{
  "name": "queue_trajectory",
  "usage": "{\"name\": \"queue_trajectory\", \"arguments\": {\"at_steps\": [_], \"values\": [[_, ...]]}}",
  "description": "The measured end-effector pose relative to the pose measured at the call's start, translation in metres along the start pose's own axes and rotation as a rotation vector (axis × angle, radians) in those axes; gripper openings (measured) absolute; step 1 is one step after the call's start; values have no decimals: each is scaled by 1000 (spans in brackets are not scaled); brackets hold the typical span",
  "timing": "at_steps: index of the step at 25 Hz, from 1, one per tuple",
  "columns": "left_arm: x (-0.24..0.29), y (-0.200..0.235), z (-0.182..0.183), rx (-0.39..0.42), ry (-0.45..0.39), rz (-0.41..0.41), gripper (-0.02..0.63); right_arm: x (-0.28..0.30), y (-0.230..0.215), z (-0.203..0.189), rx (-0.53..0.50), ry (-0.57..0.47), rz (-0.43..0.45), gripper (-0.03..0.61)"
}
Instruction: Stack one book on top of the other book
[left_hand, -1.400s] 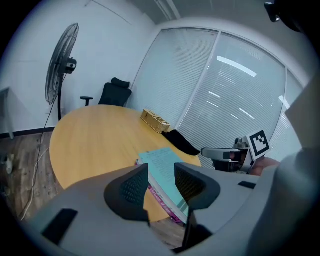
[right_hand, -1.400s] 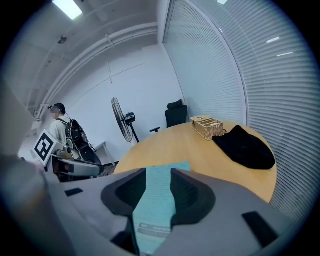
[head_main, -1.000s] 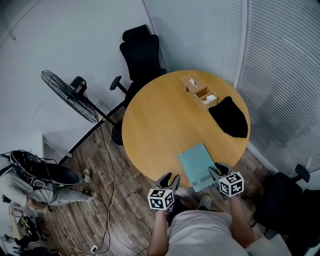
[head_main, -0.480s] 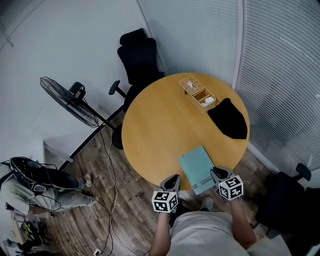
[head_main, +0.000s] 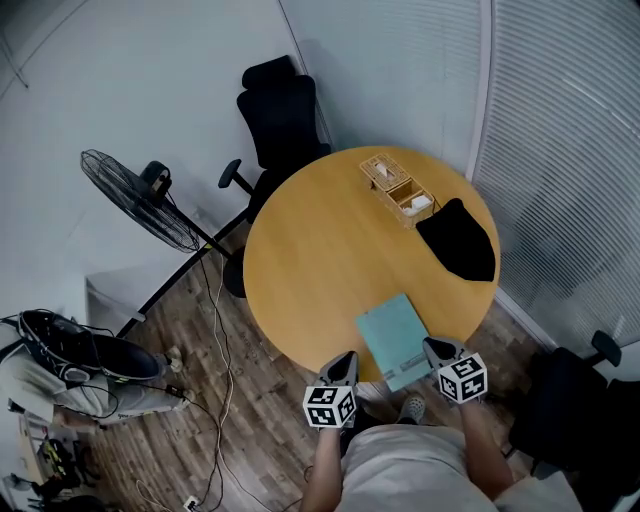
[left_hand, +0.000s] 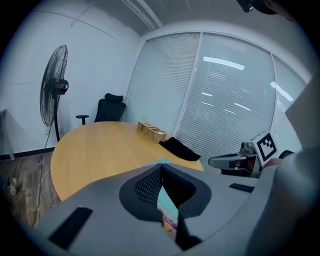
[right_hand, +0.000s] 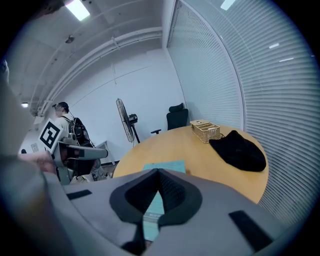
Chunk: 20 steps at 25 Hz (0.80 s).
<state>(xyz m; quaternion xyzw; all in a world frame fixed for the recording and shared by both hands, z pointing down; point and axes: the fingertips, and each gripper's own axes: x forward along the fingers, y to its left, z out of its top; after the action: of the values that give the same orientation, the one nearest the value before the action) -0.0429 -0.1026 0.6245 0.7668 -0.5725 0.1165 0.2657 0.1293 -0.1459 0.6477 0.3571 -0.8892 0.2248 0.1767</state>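
Book: a teal book (head_main: 393, 338) lies flat at the near edge of the round bench (head_main: 320, 260), lower centre of the head view, with its near end at or just past the rim. Only this one cover shows plainly. A pinkish strip under its near edge in the left gripper view may be the second book, but I cannot tell.
Why it lies there: I'd judge it sits close to the person's edge so both grippers can reach its short end without stretching.
Left gripper: the left gripper (head_main: 344, 360) sits just left of the book's near corner, off the rim.
Left fingers: the fingers (left_hand: 146, 187) have just been closing and now meet tip to tip, clenched on nothing. The book shows through the gap behind them.
Right gripper: the right gripper (head_main: 433, 348) flanks the book's near right corner.
Right fingers: its fingers (right_hand: 174, 192) have likewise just been closing. The tips are together and hold nothing.
Far side: a wicker basket (head_main: 399, 186) and a black cloth (head_main: 458, 238) sit at upper right, well apart from the book.
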Motion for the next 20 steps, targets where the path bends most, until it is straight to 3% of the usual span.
{"name": "queue_trajectory", "arguments": {"at_steps": [10,20], "values": [[0,1,4,-57,-30,-5,28,3,-3,-2,-6,0,-11,21],[0,3,-1,-65,-19,-1,28,9,5,-3,-16,9,-1,21]]}}
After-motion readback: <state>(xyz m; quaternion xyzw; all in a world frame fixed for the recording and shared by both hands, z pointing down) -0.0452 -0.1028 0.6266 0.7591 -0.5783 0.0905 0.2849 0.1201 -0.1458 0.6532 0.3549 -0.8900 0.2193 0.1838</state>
